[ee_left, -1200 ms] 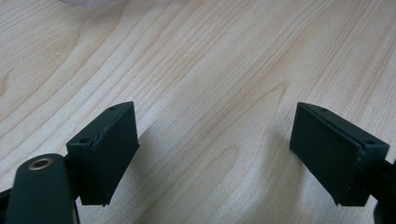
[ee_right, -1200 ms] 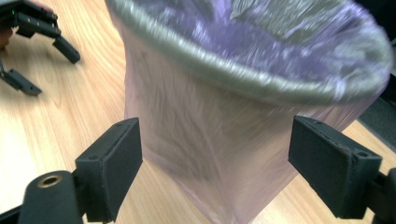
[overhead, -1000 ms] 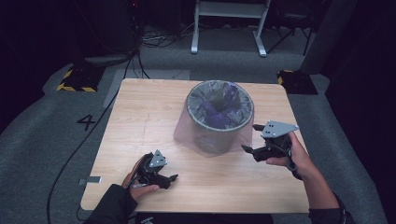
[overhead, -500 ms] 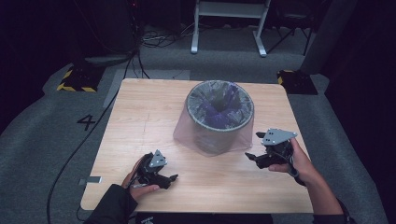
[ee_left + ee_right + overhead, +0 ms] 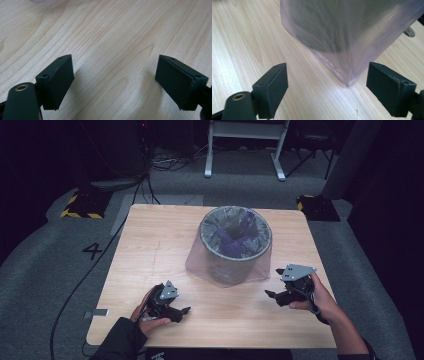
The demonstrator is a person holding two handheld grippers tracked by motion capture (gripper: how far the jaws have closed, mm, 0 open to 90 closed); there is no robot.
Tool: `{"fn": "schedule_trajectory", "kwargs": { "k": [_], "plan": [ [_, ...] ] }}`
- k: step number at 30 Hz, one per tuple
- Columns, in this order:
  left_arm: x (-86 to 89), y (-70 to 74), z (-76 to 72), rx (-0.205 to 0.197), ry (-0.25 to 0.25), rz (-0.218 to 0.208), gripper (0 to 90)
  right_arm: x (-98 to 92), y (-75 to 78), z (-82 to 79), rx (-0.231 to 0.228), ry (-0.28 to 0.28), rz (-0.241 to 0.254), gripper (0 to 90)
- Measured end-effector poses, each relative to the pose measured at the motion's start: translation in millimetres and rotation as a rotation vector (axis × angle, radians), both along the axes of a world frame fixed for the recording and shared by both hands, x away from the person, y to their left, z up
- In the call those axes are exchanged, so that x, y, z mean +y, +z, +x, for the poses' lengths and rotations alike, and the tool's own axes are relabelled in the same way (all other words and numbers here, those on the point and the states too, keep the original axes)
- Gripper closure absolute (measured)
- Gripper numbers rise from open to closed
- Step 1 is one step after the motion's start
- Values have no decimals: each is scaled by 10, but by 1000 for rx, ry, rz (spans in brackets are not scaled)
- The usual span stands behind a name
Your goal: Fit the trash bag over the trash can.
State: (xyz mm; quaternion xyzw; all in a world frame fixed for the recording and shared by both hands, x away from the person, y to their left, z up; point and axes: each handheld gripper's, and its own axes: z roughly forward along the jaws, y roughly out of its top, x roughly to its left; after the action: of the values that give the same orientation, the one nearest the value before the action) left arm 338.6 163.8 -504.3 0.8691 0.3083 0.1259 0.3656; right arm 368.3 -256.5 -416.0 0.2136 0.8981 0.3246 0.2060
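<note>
One bin (image 5: 235,245) with one purple bag (image 5: 200,262) stands mid-table (image 5: 150,245). Two grippers rest near it: left gripper (image 5: 181,312) and right gripper (image 5: 272,295), both with jaws spread and empty.

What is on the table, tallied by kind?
Hand-held grippers: 2, left hand-held gripper and right hand-held gripper
Waste bin: 1
Purple liner bag draped over the bin: 1
Total: 4

A light wooden table (image 5: 150,250) stands on grey carpet (image 5: 50,270) marked with a number 4 (image 5: 93,251). Black cables (image 5: 165,162) run across the floor behind it, beside a white metal stand (image 5: 245,145) and two yellow-and-black striped blocks (image 5: 80,205).
</note>
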Motion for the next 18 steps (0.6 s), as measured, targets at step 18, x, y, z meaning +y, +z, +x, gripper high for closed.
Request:
{"fn": "schedule_trajectory", "kwargs": {
  "k": [18],
  "plan": [
    [0, 0, 0, 0, 0, 0, 148, -66, -272, -15, 32, -25, -67, 172]
  ]
}}
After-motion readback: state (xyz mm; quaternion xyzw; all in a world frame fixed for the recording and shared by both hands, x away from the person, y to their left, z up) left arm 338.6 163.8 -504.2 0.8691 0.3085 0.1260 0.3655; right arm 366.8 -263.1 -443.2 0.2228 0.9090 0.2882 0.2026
